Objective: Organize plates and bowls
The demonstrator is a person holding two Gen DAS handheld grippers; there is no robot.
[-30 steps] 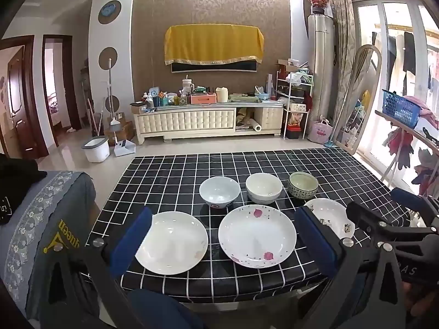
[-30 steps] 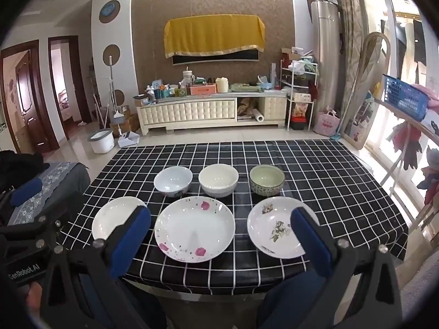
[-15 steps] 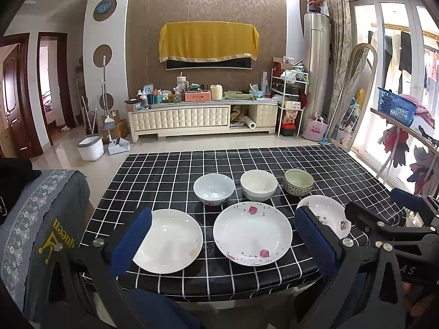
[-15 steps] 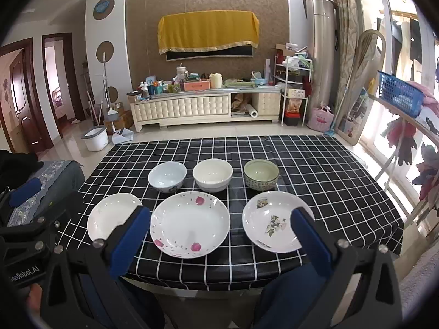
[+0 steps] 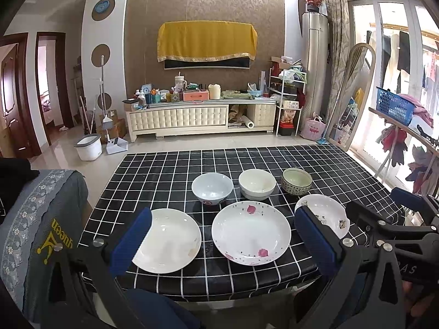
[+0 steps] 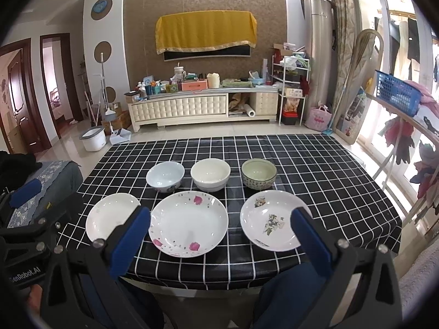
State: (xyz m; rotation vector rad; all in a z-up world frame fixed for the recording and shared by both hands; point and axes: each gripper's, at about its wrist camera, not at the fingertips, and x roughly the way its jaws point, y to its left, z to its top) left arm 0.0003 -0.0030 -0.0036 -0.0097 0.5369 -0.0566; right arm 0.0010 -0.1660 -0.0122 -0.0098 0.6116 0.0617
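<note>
Here, a table (image 5: pixel 153 175) under a black cloth with a white grid stands in a living room, with a long cream cabinet (image 5: pixel 200 116) against the patterned wall behind it and glass doors on the right. Three plates lie in a row near the front edge: a plain white plate (image 5: pixel 170 240), a rose-petal plate (image 5: pixel 251 233) and a leaf-print plate (image 6: pixel 270 226). Behind them stand a pale blue bowl (image 5: pixel 212 189), a cream bowl (image 5: pixel 257 184) and a green bowl (image 5: pixel 297 181) (none touching its neighbour). The back half of the cloth is bare. A grey covered chair (image 5: pixel 41 219) sits just beside the table's left edge, a drying rack (image 6: pixel 406 126) off to the right. The left claw (image 5: pixel 222 244) and the right claw (image 6: pixel 221 235) both hang before the front edge, jaws spread wide, holding nothing.
</note>
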